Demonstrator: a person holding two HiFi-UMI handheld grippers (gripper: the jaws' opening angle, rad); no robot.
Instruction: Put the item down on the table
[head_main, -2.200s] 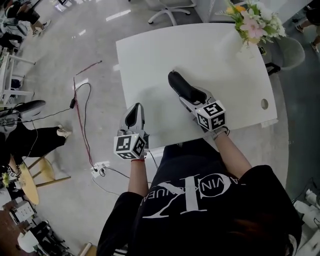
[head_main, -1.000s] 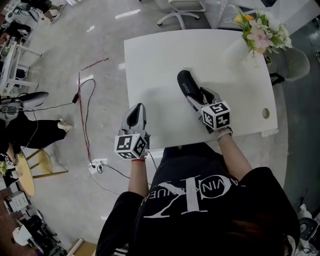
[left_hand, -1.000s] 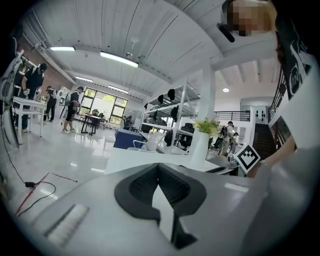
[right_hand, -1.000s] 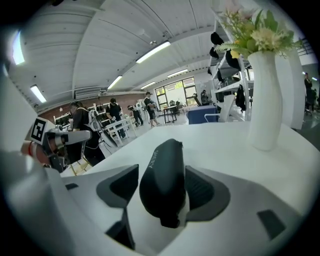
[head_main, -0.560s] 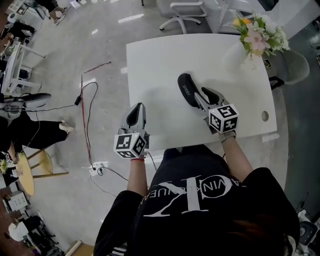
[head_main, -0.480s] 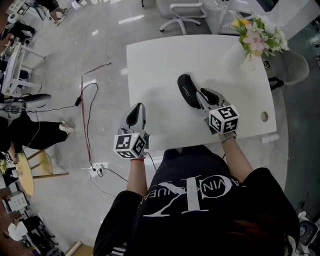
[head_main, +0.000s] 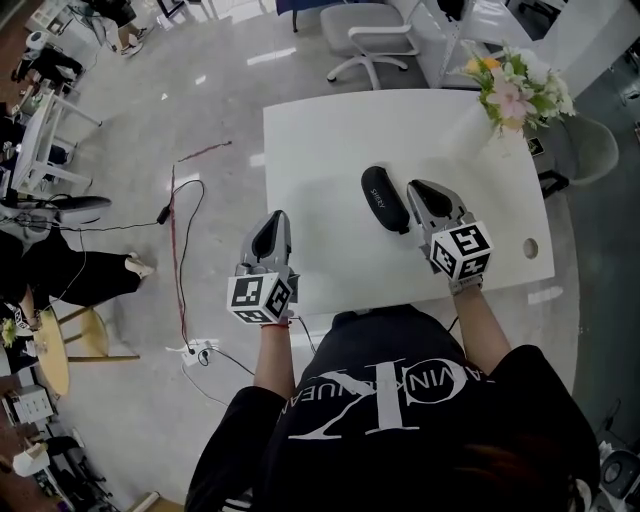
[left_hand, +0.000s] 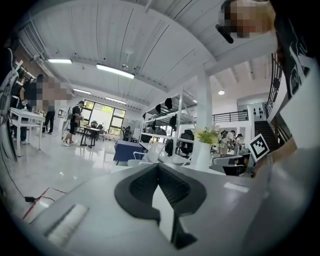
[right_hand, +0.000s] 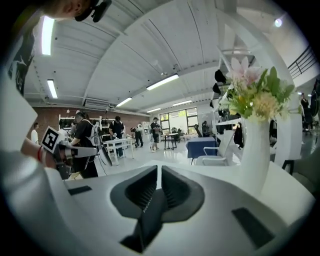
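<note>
1. Worktop (head_main: 330, 130): white, under and ahead of both tools. The left tool sits over its near left edge.

2. Person (head_main: 400, 420): black printed shirt, standing at the near edge with one tool in each hand.

3. Office chair (head_main: 375, 30): grey, on the floor beyond the far edge, well ahead of both tools.

4. Vase of flowers (head_main: 515, 75): pink, white and yellow blooms in a white vase at the far right corner, ahead and to the right of the right tool. It stands upright and fills the right of the right gripper view.

5. Right tool (head_main: 420, 187): the jaws have just been closing and now meet, with nothing between them.

6. Left tool (head_main: 272, 215): jaws together at the tips and empty, well apart from the case.

7. Black case (head_main: 384, 198): long, with rounded ends and small white lettering. It lies flat on the worktop just left of the right tool's tips, outside the jaws.

8. Red and black cables (head_main: 180, 250): trailing on the floor to the left of the left tool.
</note>
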